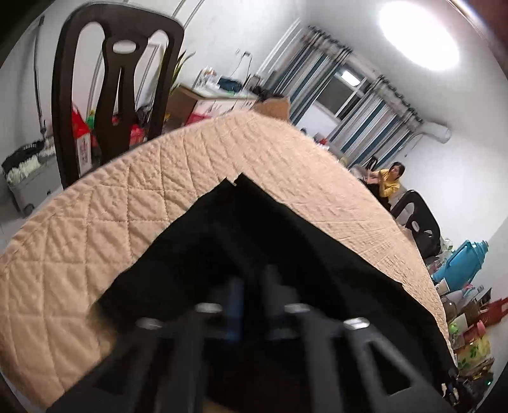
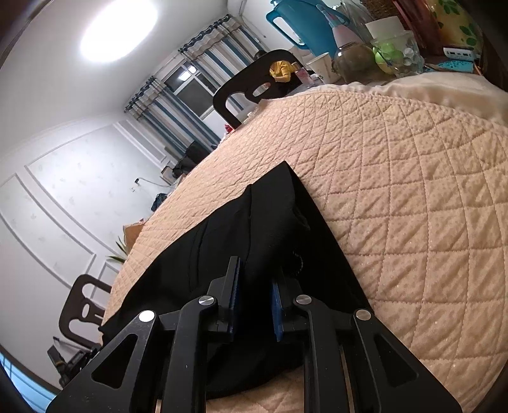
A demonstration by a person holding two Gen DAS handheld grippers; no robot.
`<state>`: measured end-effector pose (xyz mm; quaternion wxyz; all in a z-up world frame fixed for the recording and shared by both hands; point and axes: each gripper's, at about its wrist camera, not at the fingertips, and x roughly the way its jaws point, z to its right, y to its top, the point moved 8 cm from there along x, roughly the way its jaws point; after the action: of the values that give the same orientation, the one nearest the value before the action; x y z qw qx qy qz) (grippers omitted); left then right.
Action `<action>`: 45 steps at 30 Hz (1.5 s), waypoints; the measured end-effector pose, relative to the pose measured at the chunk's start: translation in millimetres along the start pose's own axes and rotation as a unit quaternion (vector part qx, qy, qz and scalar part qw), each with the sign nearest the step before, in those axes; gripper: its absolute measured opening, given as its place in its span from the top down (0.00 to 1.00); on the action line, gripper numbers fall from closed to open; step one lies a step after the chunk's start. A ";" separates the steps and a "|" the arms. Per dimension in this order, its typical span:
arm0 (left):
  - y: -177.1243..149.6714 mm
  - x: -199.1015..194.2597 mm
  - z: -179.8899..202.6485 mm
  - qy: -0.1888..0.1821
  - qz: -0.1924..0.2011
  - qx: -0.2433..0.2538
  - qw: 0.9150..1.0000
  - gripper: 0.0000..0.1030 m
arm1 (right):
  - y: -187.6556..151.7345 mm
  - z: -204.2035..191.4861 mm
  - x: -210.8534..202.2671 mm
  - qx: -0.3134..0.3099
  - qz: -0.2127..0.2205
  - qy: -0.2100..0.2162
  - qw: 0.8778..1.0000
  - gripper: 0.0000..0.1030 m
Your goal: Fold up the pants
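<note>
The left wrist view looks forward and downward along the left claw [image 1: 250,286], very close above the black pants [image 1: 254,228] on the quilted counter [image 1: 95,222], facing a chair [image 1: 117,92] at upper left. The right wrist view sits equally close behind the right claw [image 2: 254,279], tilted, facing the blue jug [image 2: 301,22] at top. Both share pants, quilt, curtained window [image 1: 343,92] and ceiling lamp [image 2: 119,30].

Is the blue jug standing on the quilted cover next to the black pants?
No, the blue jug stands beyond the quilted cover, among clutter far from the black pants.
</note>
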<state>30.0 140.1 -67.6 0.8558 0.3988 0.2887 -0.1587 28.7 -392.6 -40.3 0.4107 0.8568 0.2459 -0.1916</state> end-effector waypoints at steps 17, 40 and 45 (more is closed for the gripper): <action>-13.8 -35.2 -23.3 0.030 -0.004 0.021 0.999 0.96 | -15.8 21.8 -17.4 0.015 -0.041 -0.035 0.998 0.88; -11.4 -29.2 31.8 0.014 -0.001 0.140 0.990 0.79 | -18.5 -25.8 -15.7 -0.195 -0.007 -0.106 0.975 0.78; -21.0 -3.6 24.1 0.040 -0.047 0.164 0.985 0.79 | -28.8 -18.7 -0.9 -0.212 -0.039 -0.123 0.969 0.78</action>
<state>25.5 108.3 -65.3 0.7584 0.5253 0.3111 -0.2284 13.7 -362.4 -46.4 0.6026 0.7097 0.2613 -0.2549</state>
